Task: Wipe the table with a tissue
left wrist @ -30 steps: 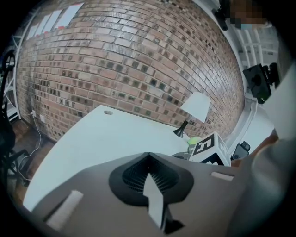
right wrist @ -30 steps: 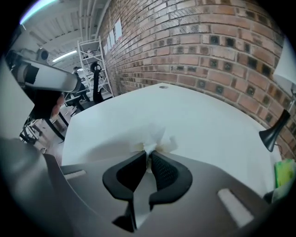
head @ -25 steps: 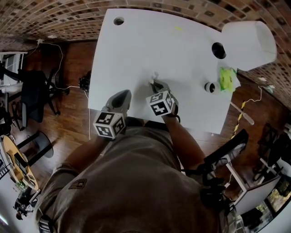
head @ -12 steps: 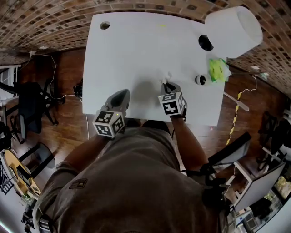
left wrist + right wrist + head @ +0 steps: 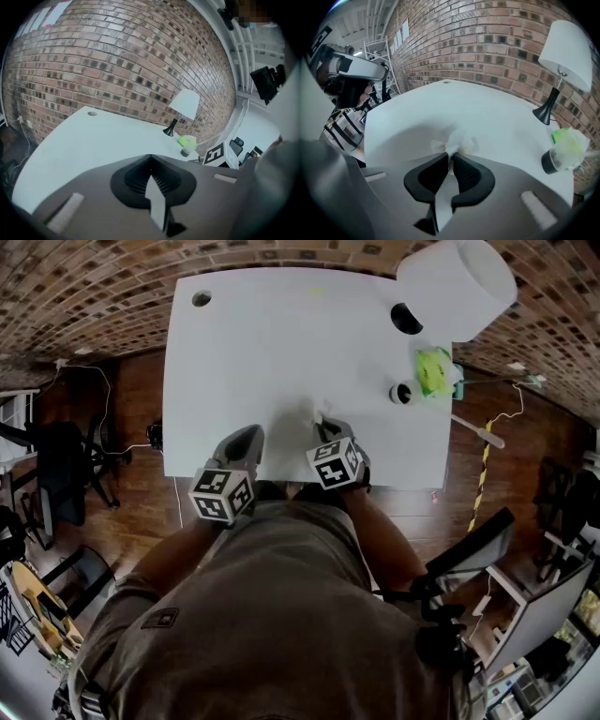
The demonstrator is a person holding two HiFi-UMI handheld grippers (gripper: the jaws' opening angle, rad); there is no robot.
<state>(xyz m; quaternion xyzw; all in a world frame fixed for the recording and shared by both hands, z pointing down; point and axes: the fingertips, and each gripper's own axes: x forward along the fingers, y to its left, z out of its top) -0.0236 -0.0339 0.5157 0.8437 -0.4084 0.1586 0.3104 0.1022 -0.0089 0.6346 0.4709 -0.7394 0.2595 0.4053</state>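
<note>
A crumpled white tissue [image 5: 457,139] lies pressed on the white table [image 5: 281,343] near its front edge, and my right gripper [image 5: 451,157] is shut on it. In the head view the right gripper [image 5: 322,425] points steeply down at the tissue [image 5: 317,414], just right of the table's middle. My left gripper [image 5: 247,441] hovers over the front edge to its left, with nothing in it. In the left gripper view its jaws [image 5: 150,158] are shut and empty, above the bare tabletop [image 5: 93,140].
A white-shaded lamp [image 5: 457,277] on a black base [image 5: 406,318] stands at the far right corner. Beside it are a green packet [image 5: 433,371] and a small dark cup [image 5: 401,393]. Cable holes pierce the table; chairs and wooden floor surround it.
My right gripper slid the tissue to the right along the near part of the table, then back to the left. The left gripper stayed near the front edge.
</note>
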